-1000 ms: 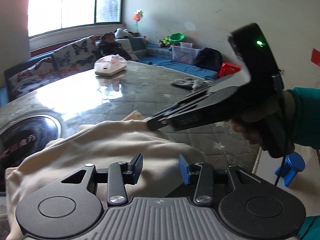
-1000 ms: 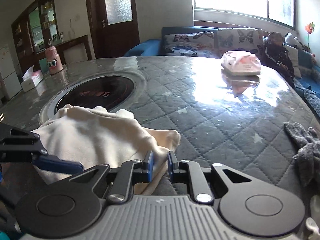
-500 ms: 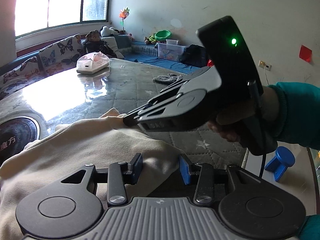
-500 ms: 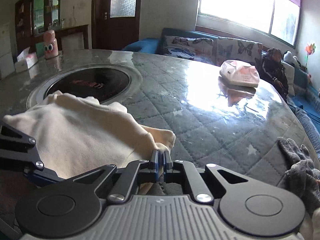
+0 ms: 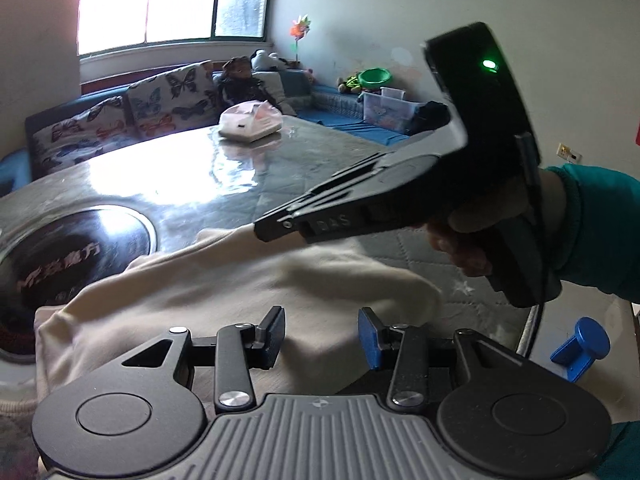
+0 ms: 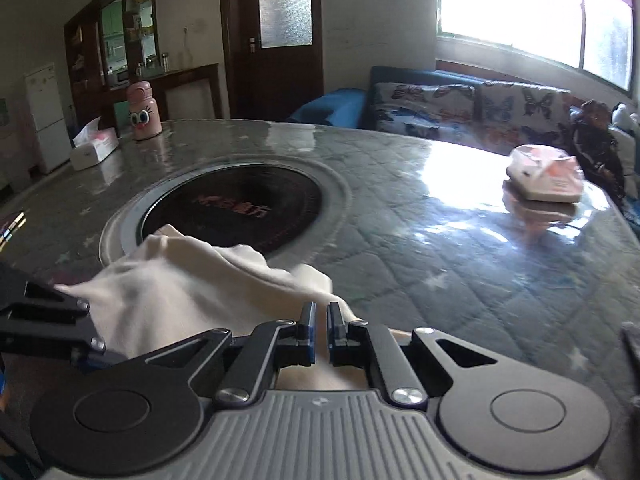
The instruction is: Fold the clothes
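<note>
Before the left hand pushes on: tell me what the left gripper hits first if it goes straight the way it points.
Most likely the cream garment: the left gripper points down at it, with cloth showing between its open fingers. The right gripper sits above that line, though depth is unclear.

Cream garment (image 5: 224, 280); grey star-quilted table (image 6: 460, 280); butterfly-print sofa (image 6: 460, 100) (blue base); teal sleeve (image 5: 600, 228).

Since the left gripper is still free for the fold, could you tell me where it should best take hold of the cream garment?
The loose near edge of the cream garment, coming low from the table's near side: it lies bunched there, right before the open left gripper.
</note>
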### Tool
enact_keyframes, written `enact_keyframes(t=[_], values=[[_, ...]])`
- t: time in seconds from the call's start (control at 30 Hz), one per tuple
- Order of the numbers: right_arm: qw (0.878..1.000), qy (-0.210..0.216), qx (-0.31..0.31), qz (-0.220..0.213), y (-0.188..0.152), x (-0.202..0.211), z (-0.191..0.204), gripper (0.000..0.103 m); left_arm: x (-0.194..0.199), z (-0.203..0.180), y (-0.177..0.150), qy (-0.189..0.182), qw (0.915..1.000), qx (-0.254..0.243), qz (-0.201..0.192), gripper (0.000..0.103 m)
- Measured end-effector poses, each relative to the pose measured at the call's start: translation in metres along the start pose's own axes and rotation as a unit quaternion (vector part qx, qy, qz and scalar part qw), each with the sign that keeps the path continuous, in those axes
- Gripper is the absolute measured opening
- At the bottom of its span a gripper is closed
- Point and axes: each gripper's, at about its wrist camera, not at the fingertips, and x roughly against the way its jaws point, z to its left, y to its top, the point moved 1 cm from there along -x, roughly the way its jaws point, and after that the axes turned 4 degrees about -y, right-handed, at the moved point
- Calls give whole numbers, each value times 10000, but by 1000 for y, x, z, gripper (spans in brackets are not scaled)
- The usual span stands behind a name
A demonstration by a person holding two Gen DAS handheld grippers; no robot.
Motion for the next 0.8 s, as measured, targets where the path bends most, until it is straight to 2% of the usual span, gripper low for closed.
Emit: enact_keyframes(t=[0.17,0.23,0.4,0.53,0.63,0.8], values=[[9997,-95,-65,193,-1,-15,-2,5,4,4,0,15,9999,86,-71,44],[9998,-115,-22,134,2,-10,0,5,13,10,1,84,9996,205,-179,44],[10000,58,24,17,10,-6,11,5,30,36,-2,507,9971,508,-272,44],[9998,65,31,175,12,-23,18,5,33,58,-10,759,9932,868,-179,44],[9998,35,61,168,12,-22,20,6,35,70,-18,917,9906,1005,-131,44],[9997,39,224,21,15,-1,28,7,43,74,-20,929,9889,1134,-240,46]])
